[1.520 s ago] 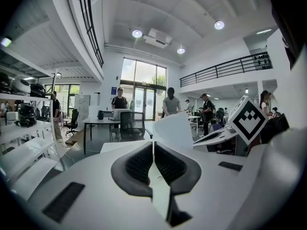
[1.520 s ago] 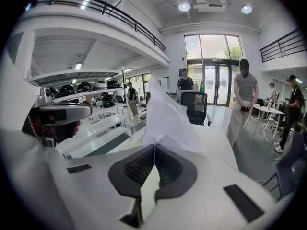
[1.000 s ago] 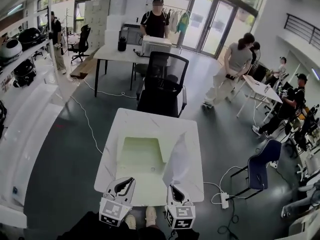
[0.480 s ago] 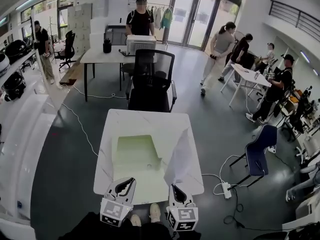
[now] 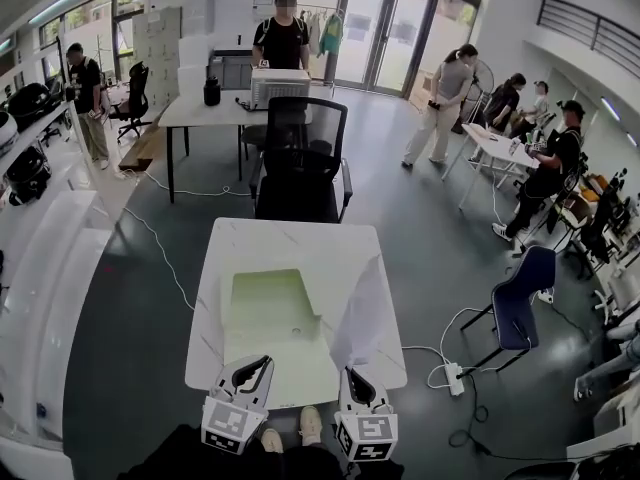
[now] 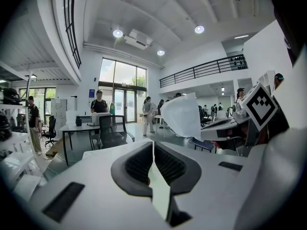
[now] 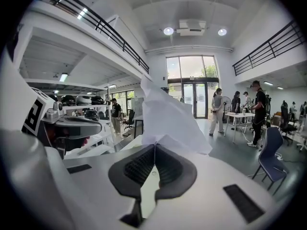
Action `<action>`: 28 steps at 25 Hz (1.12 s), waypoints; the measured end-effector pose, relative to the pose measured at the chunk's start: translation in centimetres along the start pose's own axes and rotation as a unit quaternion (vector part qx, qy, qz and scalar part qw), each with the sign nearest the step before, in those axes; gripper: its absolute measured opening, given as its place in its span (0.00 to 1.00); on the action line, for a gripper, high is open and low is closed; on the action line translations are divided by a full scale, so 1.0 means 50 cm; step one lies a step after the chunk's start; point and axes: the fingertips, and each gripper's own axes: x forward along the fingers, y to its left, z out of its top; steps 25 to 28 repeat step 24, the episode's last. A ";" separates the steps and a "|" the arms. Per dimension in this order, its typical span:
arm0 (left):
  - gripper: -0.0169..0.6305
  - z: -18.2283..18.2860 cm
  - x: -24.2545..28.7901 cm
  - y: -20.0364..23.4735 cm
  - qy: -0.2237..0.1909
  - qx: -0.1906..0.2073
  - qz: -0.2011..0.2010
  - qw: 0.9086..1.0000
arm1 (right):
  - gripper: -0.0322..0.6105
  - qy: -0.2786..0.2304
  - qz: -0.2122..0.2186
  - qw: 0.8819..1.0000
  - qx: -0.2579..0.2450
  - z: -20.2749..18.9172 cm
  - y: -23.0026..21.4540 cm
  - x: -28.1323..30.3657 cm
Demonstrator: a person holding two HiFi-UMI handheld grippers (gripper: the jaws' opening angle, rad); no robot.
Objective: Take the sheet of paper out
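Note:
A pale green folder (image 5: 265,313) lies flat on the white table (image 5: 290,238). My left gripper (image 5: 250,366) sits at the folder's near edge, with its jaws closed on that edge (image 6: 153,147). A white sheet of paper (image 5: 362,313) stands up from the table's right side, bent and slightly crumpled. My right gripper (image 5: 350,376) is shut on the sheet's lower edge (image 7: 154,147), and the sheet (image 7: 168,119) rises above the jaws. The left gripper view shows the lifted sheet (image 6: 182,116) off to the right. Most of the sheet is outside the folder.
A black office chair (image 5: 300,168) stands at the table's far end. A blue chair (image 5: 520,318) and a power strip (image 5: 447,376) with cables lie on the floor to the right. Several people stand and walk near desks further back.
My right gripper has carried the sheet slightly to the right, away from the folder. My left gripper keeps its hold. People in the background have walked on.

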 end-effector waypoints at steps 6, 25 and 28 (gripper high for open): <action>0.07 -0.003 -0.005 -0.001 0.001 0.001 0.002 1.000 | 0.08 -0.003 0.002 1.000 0.000 0.002 0.003 -0.003; 0.07 0.005 0.017 -0.043 0.006 0.003 0.007 1.000 | 0.08 -0.005 0.012 1.000 0.000 0.001 -0.038 -0.015; 0.07 0.005 0.017 -0.043 0.006 0.003 0.007 1.000 | 0.08 -0.005 0.012 1.000 0.000 0.001 -0.038 -0.015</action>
